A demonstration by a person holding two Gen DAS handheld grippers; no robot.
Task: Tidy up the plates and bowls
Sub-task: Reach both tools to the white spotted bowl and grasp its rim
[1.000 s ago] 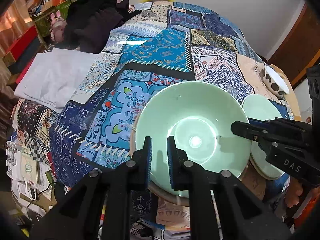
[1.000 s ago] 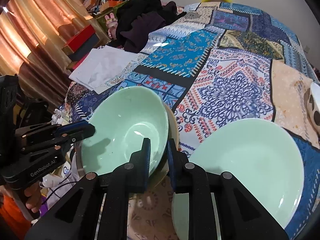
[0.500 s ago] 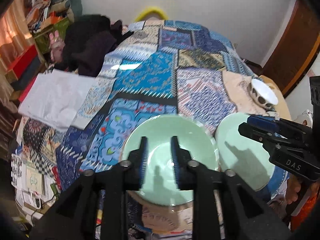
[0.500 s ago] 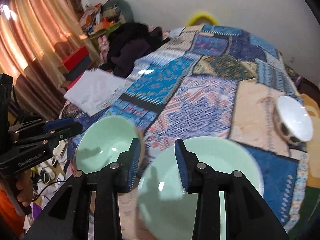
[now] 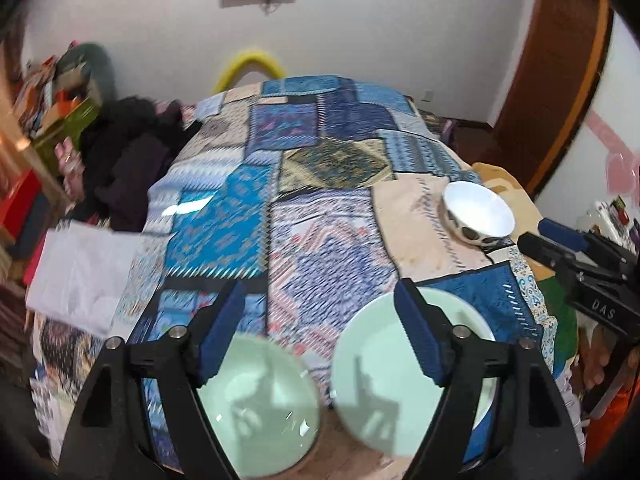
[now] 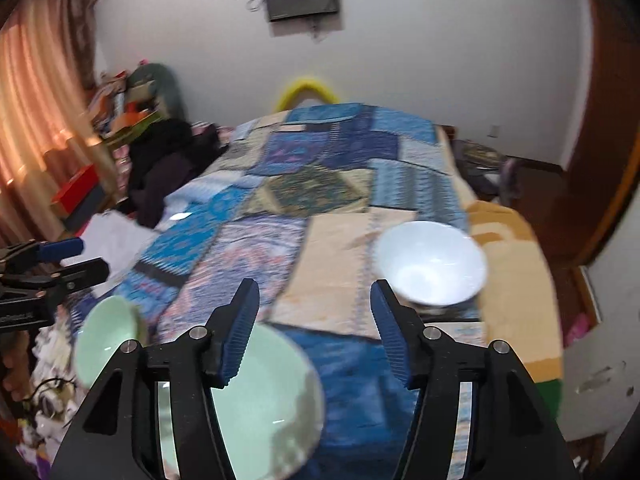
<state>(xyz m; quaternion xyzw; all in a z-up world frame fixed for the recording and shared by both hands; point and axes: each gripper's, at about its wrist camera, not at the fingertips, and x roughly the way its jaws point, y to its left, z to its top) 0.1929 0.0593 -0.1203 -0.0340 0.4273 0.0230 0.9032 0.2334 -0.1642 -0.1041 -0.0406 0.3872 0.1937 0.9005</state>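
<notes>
A pale green bowl [image 5: 260,404] sits at the near edge of the bed, with a pale green plate [image 5: 400,376] beside it on the right. Further back on the right lies a white bowl [image 5: 478,210] with a spotted outside. My left gripper [image 5: 318,308] hovers above and behind the green pair, its jaws opening with nothing between them. My right gripper [image 6: 314,300] hangs over the green plate [image 6: 272,400], short of the white bowl [image 6: 432,264], its jaws also opening and empty. The green bowl [image 6: 106,340] shows at the lower left of the right wrist view.
A patchwork bedspread [image 5: 320,208] covers the bed. Dark clothes [image 5: 128,160] and a folded white cloth [image 5: 84,272] lie along its left side. A cluttered shelf and curtain [image 6: 36,120] stand left, a wooden door [image 5: 552,80] right, and the wall behind.
Both grippers were shut at the green bowl's rim. They have let go, opened wide and drawn back and upward, bringing the far wall and white bowl into fuller view.
</notes>
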